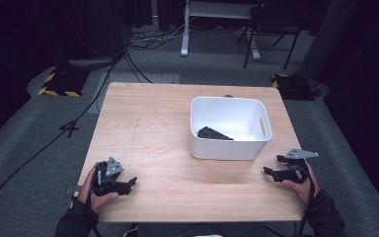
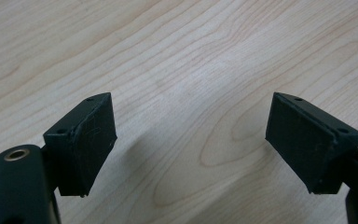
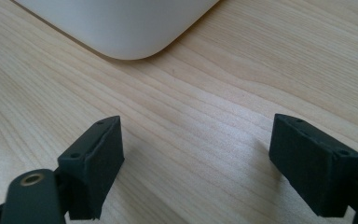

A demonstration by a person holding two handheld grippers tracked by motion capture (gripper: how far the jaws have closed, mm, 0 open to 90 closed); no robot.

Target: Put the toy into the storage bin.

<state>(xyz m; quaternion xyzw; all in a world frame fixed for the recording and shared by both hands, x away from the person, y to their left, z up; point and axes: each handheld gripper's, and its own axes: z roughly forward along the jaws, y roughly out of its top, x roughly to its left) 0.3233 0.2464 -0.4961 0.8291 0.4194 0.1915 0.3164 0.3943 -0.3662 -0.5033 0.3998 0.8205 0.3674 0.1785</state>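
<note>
From the high view, the pale wooden counter (image 1: 153, 138) carried a white rectangular plastic bin (image 1: 230, 128) at about two o'clock from its middle, and a flat black angular piece (image 1: 213, 133) lay on the bin's floor, toward its left wall. The left tongs (image 1: 128, 183) hung at seven o'clock, just over the near edge, and the right tongs (image 1: 271, 173) at four o'clock, just beside the bin's near right corner; both pointed inward.

In the left gripper view, the left tongs (image 2: 191, 140) stood spread with nothing but bare wood grain between the black pads (image 2: 91, 140).

In the right gripper view, the right tongs (image 3: 196, 163) were likewise spread and empty, with the bin's rounded corner (image 3: 135, 32) at twelve o'clock, near but not touching.

Judging by this, the black piece was the thing to fetch. The right hand sat nearer; it would do well to rise over the rim, tilt downward, and pinch the piece across a thin edge, without dragging the bin.
</note>
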